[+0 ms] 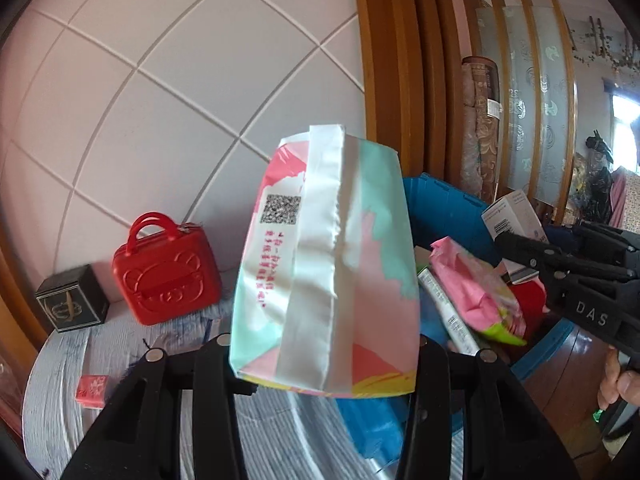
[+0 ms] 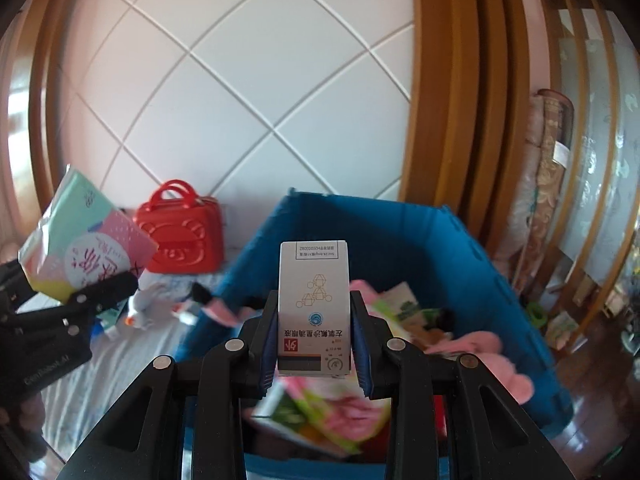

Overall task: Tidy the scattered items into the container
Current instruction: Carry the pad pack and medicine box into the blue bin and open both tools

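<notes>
My left gripper [image 1: 326, 344] is shut on a pastel pink, mint and white tissue pack [image 1: 328, 264], held upright in the air beside the blue bin [image 1: 448, 208]. In the right wrist view that same pack [image 2: 80, 240] sits in the left gripper [image 2: 100, 292] at the far left. My right gripper [image 2: 315, 300] is shut on a tall white medicine box [image 2: 314, 280], above the open blue bin [image 2: 360, 216]. The bin holds several pink and green packets [image 2: 320, 412]. From the left wrist view, the right gripper [image 1: 520, 252] carries the white box [image 1: 512, 216] over the bin.
A red bear-embossed case [image 1: 166, 272] and a black tin [image 1: 72, 300] stand against the tiled wall. A small red box [image 1: 92, 390] lies on the striped cloth [image 1: 52, 420]. A wooden door frame [image 1: 392, 80] and rolled rugs [image 1: 480, 128] stand behind the bin.
</notes>
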The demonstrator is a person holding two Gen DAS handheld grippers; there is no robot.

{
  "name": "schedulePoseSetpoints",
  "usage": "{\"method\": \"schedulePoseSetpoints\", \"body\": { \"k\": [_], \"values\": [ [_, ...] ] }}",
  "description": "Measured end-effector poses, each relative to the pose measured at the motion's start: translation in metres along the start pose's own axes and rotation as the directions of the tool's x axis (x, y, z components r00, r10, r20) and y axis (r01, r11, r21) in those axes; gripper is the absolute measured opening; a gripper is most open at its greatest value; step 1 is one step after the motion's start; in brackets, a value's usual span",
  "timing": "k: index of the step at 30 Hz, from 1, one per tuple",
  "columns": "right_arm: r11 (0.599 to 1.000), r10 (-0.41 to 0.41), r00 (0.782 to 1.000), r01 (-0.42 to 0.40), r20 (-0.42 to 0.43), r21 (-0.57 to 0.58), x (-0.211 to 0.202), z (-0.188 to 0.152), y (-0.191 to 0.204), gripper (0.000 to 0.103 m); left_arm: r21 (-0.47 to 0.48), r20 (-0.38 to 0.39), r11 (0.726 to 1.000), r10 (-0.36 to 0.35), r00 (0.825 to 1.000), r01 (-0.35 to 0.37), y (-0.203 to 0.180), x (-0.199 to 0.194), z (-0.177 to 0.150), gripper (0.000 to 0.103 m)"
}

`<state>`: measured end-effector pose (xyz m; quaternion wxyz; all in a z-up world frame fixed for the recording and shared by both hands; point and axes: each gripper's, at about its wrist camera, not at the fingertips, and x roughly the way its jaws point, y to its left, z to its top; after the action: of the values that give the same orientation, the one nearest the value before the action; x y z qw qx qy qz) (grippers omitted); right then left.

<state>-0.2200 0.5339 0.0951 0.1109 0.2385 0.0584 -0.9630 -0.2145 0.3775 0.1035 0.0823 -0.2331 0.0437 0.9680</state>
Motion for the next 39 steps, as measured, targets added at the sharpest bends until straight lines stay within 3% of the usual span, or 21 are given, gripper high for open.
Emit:
{"method": "schedulePoseSetpoints", "body": {
  "k": [8, 13, 15, 17, 19, 21, 23, 25, 27, 39],
  "values": [
    [0.999, 0.030, 0.992, -0.028, -0.126, 0.019, 0.053, -0.026, -0.104, 0.031, 0.036, -0.077, 0.997, -0.064, 0.995, 0.067, -0.117, 0.084, 0.029, 0.042],
    [0.998, 0.058, 0.983, -0.052, -0.174, 0.041, 0.069, -0.044, -0.130, 0.032, 0.039, -0.167, 0.996, -0.073, 0.983, 0.081, -0.155, 0.124, 0.028, 0.042],
    [0.996, 0.080, 0.981, -0.070, -0.178, 0.061, 0.075, -0.047, -0.138, 0.037, 0.055, -0.183, 0.997, -0.047, 0.982, 0.058, -0.165, 0.133, 0.027, 0.042],
    [0.995, 0.089, 0.981, -0.078, -0.173, 0.069, 0.078, -0.051, -0.144, 0.048, 0.057, -0.184, 0.998, -0.022, 0.983, 0.033, -0.168, 0.139, 0.028, 0.043],
    [0.993, 0.106, 0.978, -0.093, -0.179, 0.077, 0.079, -0.052, -0.146, 0.052, 0.049, -0.193, 0.998, -0.017, 0.981, 0.027, -0.169, 0.143, 0.028, 0.045],
    [0.991, 0.122, 0.981, -0.111, -0.154, 0.076, 0.071, -0.052, -0.142, 0.064, 0.042, -0.210, 0.999, -0.011, 0.978, 0.021, -0.169, 0.148, 0.026, 0.049],
    [0.990, 0.128, 0.982, -0.118, -0.136, 0.076, 0.066, -0.054, -0.142, 0.089, 0.035, -0.222, 0.999, -0.010, 0.975, 0.018, -0.169, 0.153, 0.023, 0.056],
    [0.991, 0.128, 0.984, -0.121, -0.123, 0.064, 0.063, -0.055, -0.142, 0.099, 0.029, -0.221, 0.999, -0.012, 0.975, 0.019, -0.166, 0.151, 0.020, 0.059],
    [0.991, 0.127, 0.984, -0.122, -0.121, 0.055, 0.061, -0.056, -0.144, 0.103, 0.031, -0.206, 0.999, -0.003, 0.979, 0.010, -0.163, 0.147, 0.018, 0.060],
    [0.989, 0.144, 0.985, -0.138, -0.094, 0.061, 0.039, -0.060, -0.160, 0.103, -0.041, -0.134, 0.998, 0.050, 0.990, -0.056, -0.141, 0.111, 0.009, 0.076]
  ]
}}
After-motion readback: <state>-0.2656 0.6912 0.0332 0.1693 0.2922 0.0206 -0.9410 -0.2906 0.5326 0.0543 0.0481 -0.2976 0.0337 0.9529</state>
